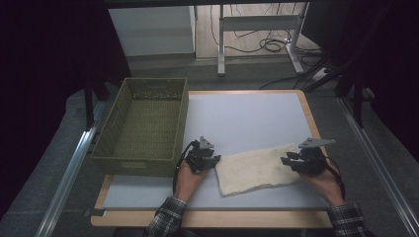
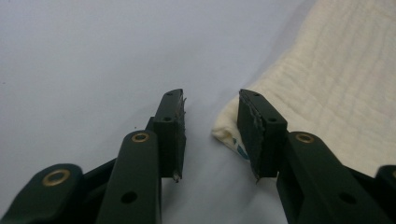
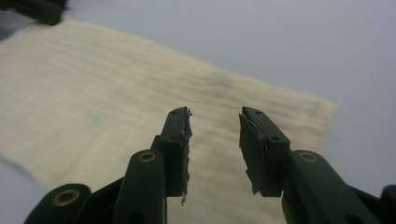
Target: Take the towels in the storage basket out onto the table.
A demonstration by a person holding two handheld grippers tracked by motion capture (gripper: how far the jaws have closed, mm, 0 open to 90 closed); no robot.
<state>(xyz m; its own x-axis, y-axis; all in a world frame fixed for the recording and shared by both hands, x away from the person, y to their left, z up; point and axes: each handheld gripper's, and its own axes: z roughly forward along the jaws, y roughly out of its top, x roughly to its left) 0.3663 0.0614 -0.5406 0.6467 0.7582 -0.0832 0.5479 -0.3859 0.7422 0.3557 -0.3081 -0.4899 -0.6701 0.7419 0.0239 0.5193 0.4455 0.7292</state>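
In the high view, a cream cloth (image 1: 257, 168) lies flat on the bench (image 1: 247, 118), near centre, between the left hand-held gripper (image 1: 210, 160) and the right hand-held gripper (image 1: 290, 161); a green basket (image 1: 143, 126) stands far left. In the left gripper view, the jaws are spread, empty, beside the cloth's corner (image 2: 224, 128). In the right gripper view, the jaws are spread above the cloth (image 3: 116, 93), gripping nothing.

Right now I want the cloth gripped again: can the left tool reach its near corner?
Probably yes: the left tool stands open beside the cloth corner, nothing between.
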